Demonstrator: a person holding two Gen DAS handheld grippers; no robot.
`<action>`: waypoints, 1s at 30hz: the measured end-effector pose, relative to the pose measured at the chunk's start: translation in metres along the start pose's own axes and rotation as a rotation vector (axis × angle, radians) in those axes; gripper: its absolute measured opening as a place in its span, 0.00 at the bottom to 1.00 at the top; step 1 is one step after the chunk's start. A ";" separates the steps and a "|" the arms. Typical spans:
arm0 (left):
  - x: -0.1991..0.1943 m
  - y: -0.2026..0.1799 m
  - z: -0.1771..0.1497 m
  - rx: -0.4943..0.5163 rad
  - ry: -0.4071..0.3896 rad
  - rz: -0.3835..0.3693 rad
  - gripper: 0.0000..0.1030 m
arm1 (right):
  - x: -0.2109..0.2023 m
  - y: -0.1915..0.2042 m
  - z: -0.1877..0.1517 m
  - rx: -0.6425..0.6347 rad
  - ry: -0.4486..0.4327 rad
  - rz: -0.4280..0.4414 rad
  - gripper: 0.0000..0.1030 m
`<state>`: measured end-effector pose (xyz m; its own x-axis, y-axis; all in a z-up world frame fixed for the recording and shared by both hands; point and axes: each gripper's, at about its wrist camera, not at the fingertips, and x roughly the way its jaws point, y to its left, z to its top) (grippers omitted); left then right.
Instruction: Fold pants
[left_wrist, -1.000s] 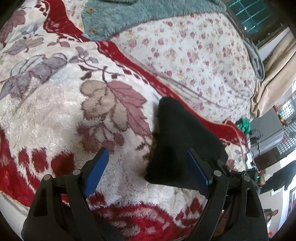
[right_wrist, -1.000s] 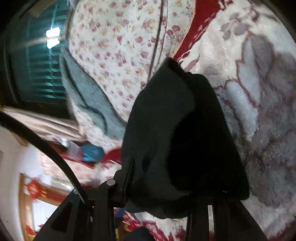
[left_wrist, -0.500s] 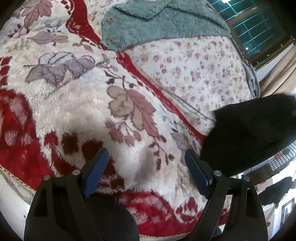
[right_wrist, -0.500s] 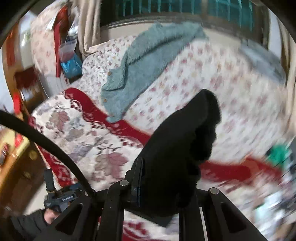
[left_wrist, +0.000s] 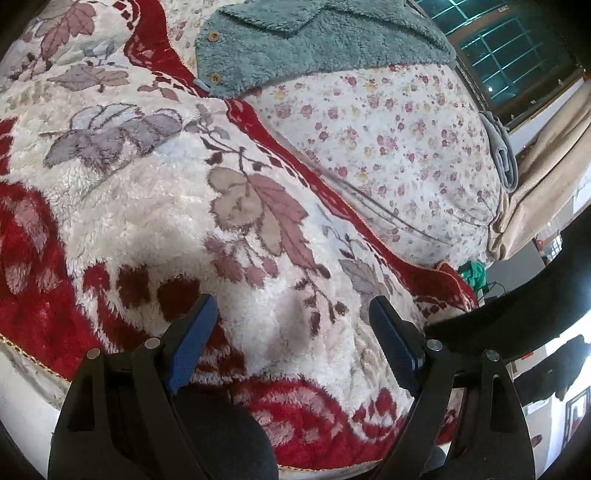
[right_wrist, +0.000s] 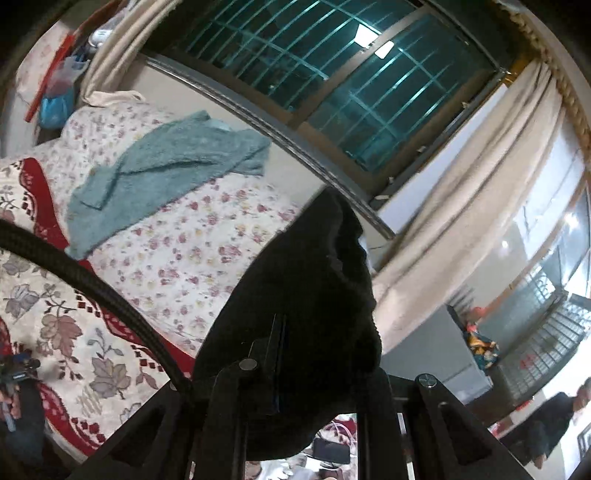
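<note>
The black pants (right_wrist: 314, 277) hang bunched up in the air, high above the bed, with my right gripper (right_wrist: 314, 369) shut on them; the cloth covers its fingertips. In the left wrist view a dark band of the pants (left_wrist: 535, 295) crosses the right edge, above the bed. My left gripper (left_wrist: 290, 301) stands open with nothing between its blue pads (left_wrist: 192, 339), low over the red and white flowered blanket (left_wrist: 147, 206) near the bed's front edge.
A teal fleece jacket (left_wrist: 314, 40) lies at the back on the small-flowered sheet (left_wrist: 388, 140). Behind the bed are a barred window (right_wrist: 332, 62) and beige curtains (right_wrist: 480, 203). A person (right_wrist: 554, 424) stands at the far right. A black cable (right_wrist: 92, 288) arcs across the right wrist view.
The right gripper has lifted the black pants off the blanket and high into the air, rolling as it rose. The left gripper drew back a little toward the bed's edge and stayed open.
</note>
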<state>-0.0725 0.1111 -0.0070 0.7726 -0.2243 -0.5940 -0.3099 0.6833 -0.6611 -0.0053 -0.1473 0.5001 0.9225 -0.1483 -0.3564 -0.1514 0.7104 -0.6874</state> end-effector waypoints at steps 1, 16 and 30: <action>-0.001 0.000 0.000 0.004 -0.002 0.002 0.82 | 0.001 0.004 0.000 -0.007 0.008 -0.002 0.14; -0.003 -0.001 0.000 -0.001 0.004 -0.030 0.82 | 0.014 -0.072 0.012 0.226 -0.016 -0.147 0.14; -0.007 0.006 0.000 -0.040 0.010 -0.054 0.82 | 0.032 -0.102 0.011 0.203 0.045 -0.249 0.14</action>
<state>-0.0795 0.1165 -0.0067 0.7836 -0.2671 -0.5610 -0.2895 0.6419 -0.7100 0.0437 -0.2165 0.5656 0.9048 -0.3623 -0.2238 0.1553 0.7701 -0.6187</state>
